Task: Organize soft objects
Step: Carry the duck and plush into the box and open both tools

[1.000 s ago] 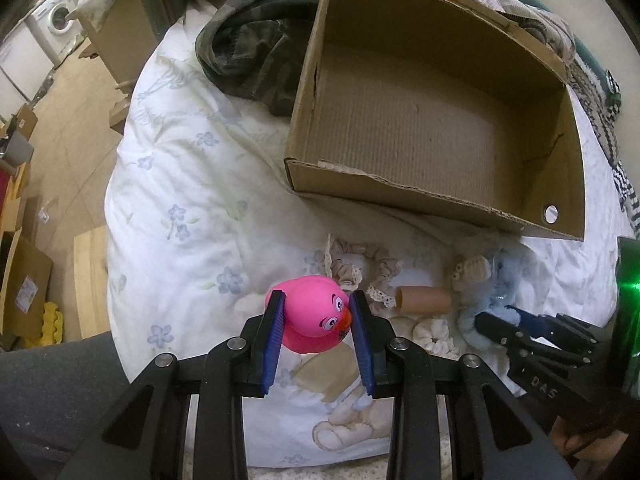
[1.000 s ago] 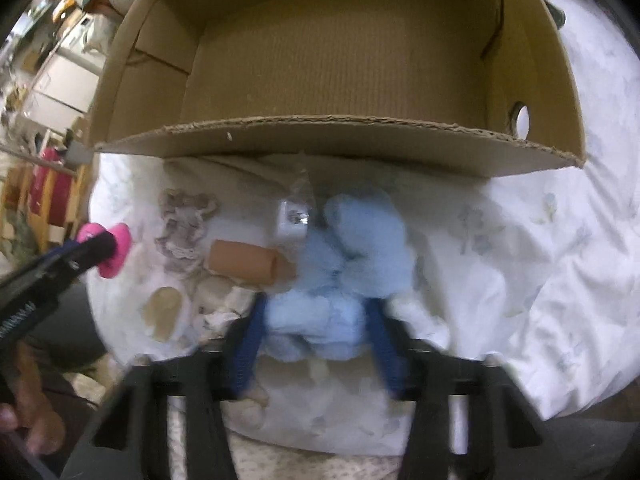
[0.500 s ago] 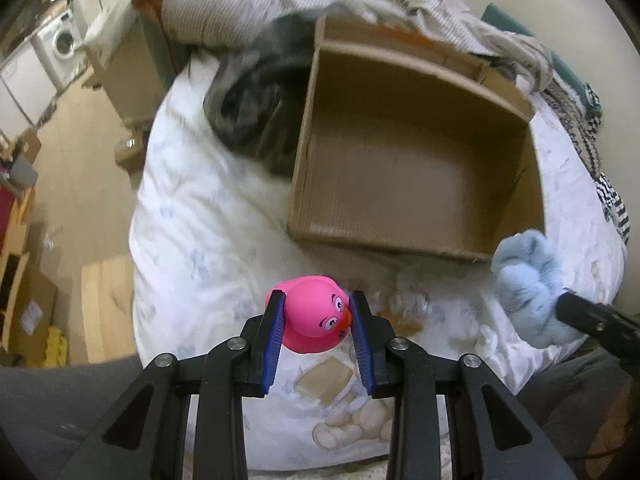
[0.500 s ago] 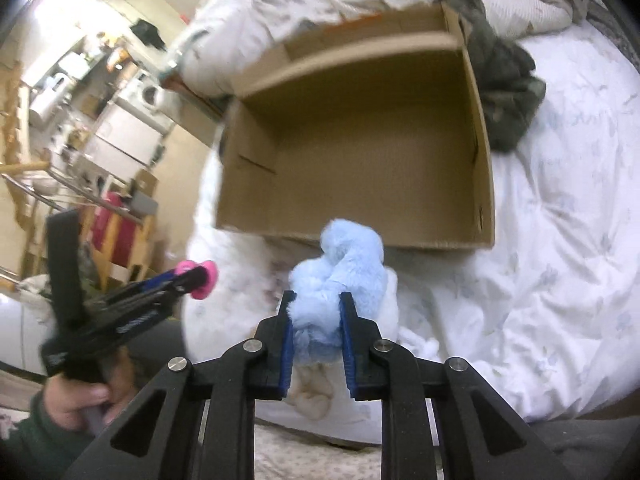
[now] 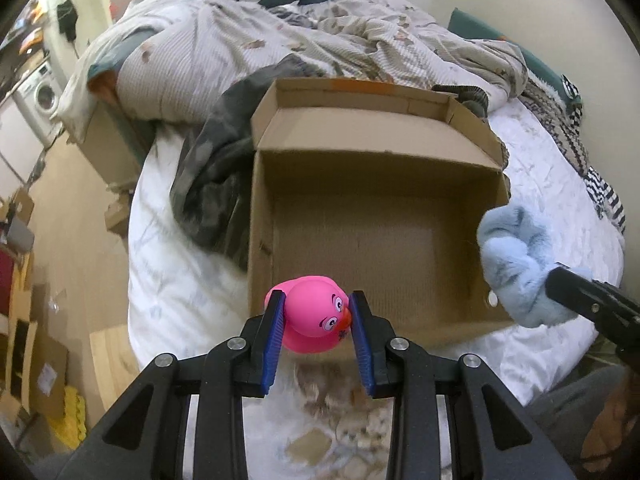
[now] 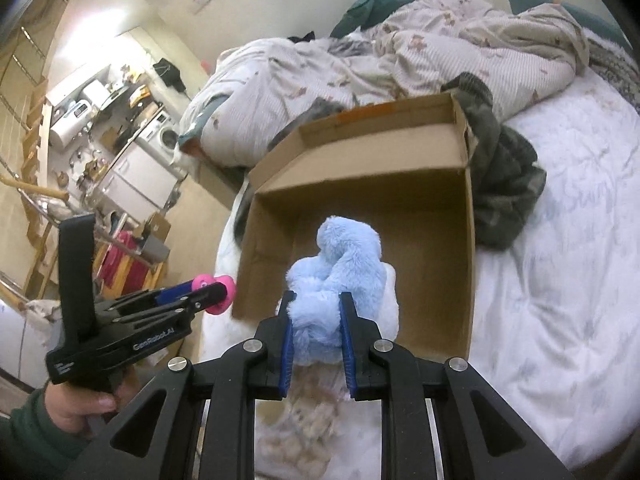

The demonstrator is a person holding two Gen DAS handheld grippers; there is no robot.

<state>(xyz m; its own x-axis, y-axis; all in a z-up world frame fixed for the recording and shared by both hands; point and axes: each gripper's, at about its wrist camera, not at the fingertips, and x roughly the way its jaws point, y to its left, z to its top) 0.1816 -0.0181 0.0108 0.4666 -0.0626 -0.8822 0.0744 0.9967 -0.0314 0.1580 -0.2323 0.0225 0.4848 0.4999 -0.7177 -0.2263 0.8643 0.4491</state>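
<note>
Pink rubber duck (image 5: 314, 314) is clamped between the narrowly parted left gripper (image 5: 318, 332) pads, lower centre of frame, before the cardboard box (image 5: 372, 216). A blue plush toy (image 6: 334, 276) is pinched by the right gripper (image 6: 318, 338), centre frame, over the box's near edge.

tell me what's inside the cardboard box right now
Nothing shows inside the cardboard box: only its bare corrugated floor and walls. In the left wrist view the pink duck covers a patch of the near floor; in the right wrist view the blue plush hides the middle.
</note>
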